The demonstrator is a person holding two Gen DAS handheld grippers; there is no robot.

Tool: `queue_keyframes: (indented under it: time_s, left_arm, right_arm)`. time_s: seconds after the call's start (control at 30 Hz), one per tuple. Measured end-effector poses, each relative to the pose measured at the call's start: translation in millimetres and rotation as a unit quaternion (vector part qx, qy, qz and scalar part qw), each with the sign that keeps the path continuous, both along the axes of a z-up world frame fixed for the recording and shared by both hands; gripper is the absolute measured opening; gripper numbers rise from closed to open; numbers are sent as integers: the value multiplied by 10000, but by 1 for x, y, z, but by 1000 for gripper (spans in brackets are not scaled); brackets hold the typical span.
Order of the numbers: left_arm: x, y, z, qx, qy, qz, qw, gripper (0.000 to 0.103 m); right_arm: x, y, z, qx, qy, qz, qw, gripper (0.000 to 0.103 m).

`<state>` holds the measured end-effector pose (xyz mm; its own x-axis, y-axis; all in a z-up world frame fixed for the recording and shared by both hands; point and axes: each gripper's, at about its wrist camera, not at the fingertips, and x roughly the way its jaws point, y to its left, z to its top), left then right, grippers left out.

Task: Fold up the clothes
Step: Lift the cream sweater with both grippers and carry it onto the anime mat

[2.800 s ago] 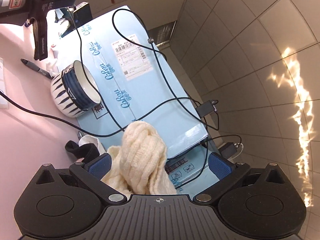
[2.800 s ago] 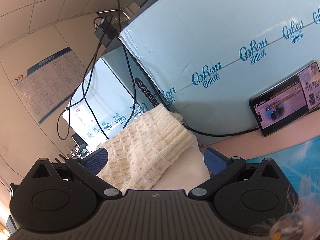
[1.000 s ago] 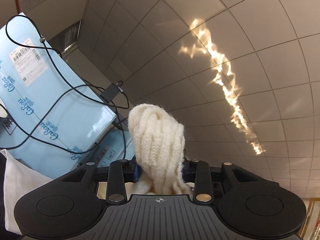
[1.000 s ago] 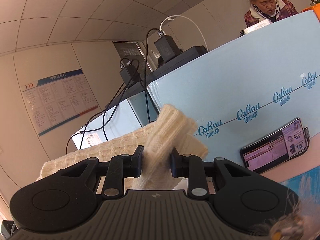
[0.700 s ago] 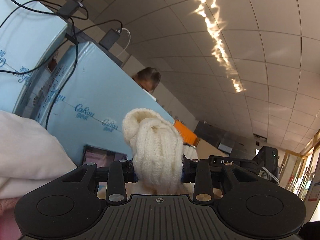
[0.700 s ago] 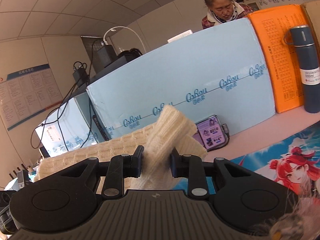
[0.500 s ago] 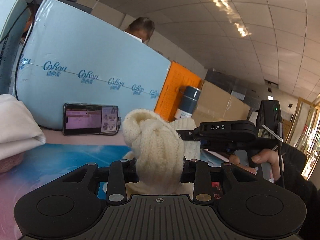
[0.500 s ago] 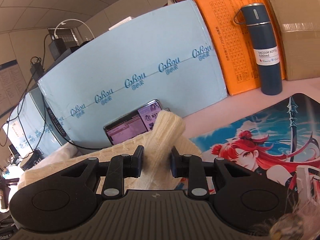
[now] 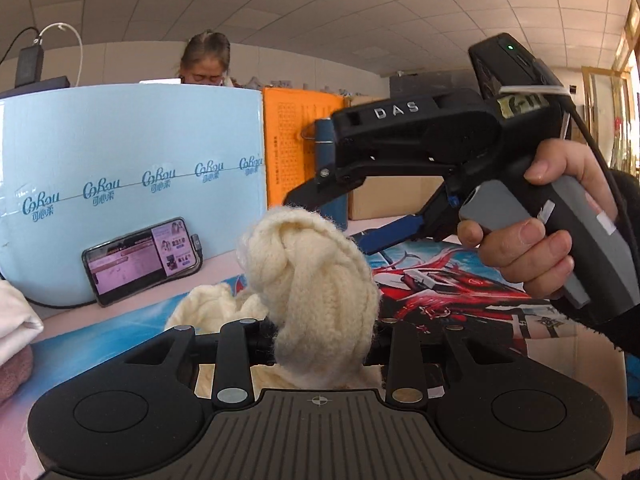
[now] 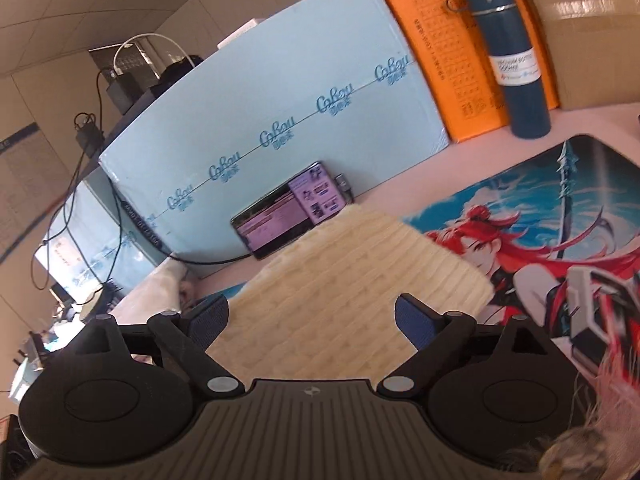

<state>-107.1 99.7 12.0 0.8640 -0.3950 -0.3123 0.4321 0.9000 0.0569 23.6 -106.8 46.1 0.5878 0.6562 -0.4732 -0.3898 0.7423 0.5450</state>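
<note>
A cream knit sweater (image 10: 352, 280) lies partly spread on the picture mat (image 10: 560, 208), and its near edge reaches between my right gripper's fingers. My right gripper (image 10: 312, 320) is open, its blue pads (image 10: 210, 318) apart on either side of the knit and not pressing it. My left gripper (image 9: 318, 342) is shut on a bunched fold of the same sweater (image 9: 312, 280), held just above the mat. In the left wrist view, a hand (image 9: 532, 232) holds the right gripper's handle close by on the right.
A phone (image 10: 292, 208) leans on a light blue box (image 10: 280, 112) behind the sweater. An orange box (image 10: 448, 60), a blue flask (image 10: 508, 52) and a cardboard box (image 10: 592, 48) stand at the back right. Folded clothes (image 9: 16, 328) sit at the left. A person (image 9: 204, 64) sits behind the boxes.
Both grippers swung down from the ceiling towards the table. My right gripper opened and let go of the sweater, which now lies flat on the mat. My left gripper kept its hold.
</note>
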Motion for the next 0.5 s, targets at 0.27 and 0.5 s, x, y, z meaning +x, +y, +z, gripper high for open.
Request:
queue_keyframes:
  time_s: [0.27,0.5]
  left_arm:
    - [-9,-24,-4,629,-104,-389,9972,35]
    - [-12,-19,-2,503,8,-870,9949,80]
  right_arm:
    - [-24,15,-3,-108,420,287,9986,72]
    - [-42,-21,-12,-131,-15,-149,9998,21]
